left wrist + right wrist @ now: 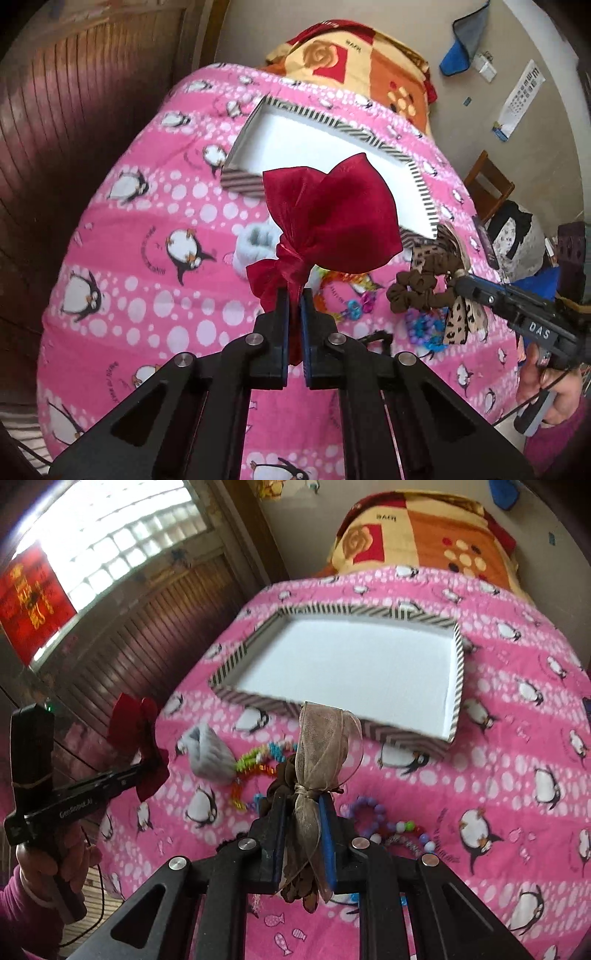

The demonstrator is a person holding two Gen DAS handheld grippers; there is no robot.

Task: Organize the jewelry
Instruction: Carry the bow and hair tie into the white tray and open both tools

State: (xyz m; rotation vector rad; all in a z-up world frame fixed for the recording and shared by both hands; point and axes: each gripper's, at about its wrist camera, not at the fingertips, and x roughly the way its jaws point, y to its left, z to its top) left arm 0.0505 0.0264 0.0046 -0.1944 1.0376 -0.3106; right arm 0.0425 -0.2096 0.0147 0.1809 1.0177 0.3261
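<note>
My left gripper point(294, 295) is shut on the knot of a dark red organza bow point(332, 218), held up above the pink penguin blanket point(147, 229). From the right wrist view the same bow point(133, 720) hangs at the left gripper point(147, 764). My right gripper point(304, 797) is shut on a brown scrunchie with a sheer taupe ribbon point(321, 746); the left wrist view shows that scrunchie point(417, 291) with a leopard-print tail at the right gripper point(460, 284). Beyond both lies a shallow striped box point(351, 664) with a bare white floor point(295, 136).
On the blanket lie a grey fluffy scrunchie point(210, 753), a multicoloured bead bracelet point(258, 760) and a purple and white bead string point(373, 816). A folded orange and red blanket point(424, 535) lies at the bed's far end. Wooden panelling point(129, 627) runs along the left.
</note>
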